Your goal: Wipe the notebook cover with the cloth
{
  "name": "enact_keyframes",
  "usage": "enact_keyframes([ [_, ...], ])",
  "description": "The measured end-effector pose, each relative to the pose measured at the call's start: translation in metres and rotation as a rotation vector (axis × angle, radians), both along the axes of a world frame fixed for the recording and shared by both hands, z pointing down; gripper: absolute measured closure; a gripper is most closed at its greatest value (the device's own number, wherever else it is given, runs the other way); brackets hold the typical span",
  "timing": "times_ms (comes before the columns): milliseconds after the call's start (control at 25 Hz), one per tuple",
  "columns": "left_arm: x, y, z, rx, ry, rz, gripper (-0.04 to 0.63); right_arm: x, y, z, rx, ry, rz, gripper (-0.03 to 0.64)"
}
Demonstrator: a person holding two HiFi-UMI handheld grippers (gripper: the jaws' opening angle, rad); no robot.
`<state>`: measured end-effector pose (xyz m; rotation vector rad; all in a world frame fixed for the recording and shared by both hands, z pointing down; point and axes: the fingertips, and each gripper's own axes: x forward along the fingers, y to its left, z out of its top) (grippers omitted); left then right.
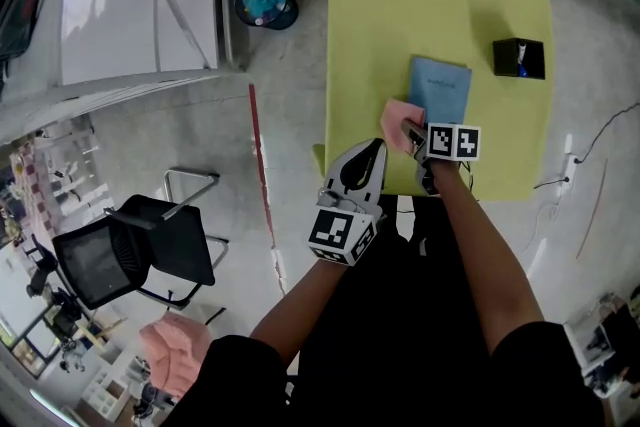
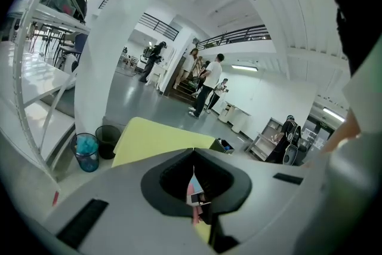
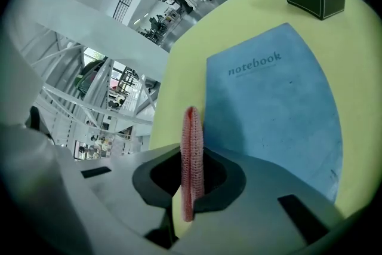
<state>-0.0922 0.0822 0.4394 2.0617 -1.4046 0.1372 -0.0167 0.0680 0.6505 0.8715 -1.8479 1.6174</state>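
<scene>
On the yellow table (image 1: 400,5), toward its near edge: blue notebook (image 3: 274,110), closed, lying flat, cover up. Just beside its near left corner, right gripper (image 3: 191,179), jaws clamped on the pink cloth (image 3: 191,146), with the folded edge standing up between them. Cloth close to the cover's edge, perhaps touching it; hard to tell from above. Left gripper (image 1: 372,155) at the table's near edge, jaws pressed together with nothing between them. Black box (image 1: 519,57) well apart, at the far right. Step in hand, by judgement: bringing the cloth onto the cover, wiping not yet begun. Next: lower the cloth flat on the cover and draw it across with light pressure, so as not to push the notebook along.
</scene>
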Motion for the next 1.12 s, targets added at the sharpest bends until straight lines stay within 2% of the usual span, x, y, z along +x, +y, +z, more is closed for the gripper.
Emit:
enact_keyframes([
  [320,-0.015,-0.002,0.002,0.007,-0.029,-0.012,0.58,0.0,-0.002,0.01,0.018,0.076,-0.058,0.578],
  [560,-0.01,-0.008,0.002,0.003,-0.033,0.01,0.58,0.005,0.0,0.011,0.031,0.073,-0.069,0.578],
  [840,0.011,-0.005,0.005,-0.008,-0.048,0.045,0.58,0.009,0.001,0.011,0.047,0.08,-0.108,0.578],
  [1120,0.03,0.001,0.004,-0.014,-0.06,0.066,0.58,0.023,0.001,0.01,0.043,0.068,-0.093,0.578],
])
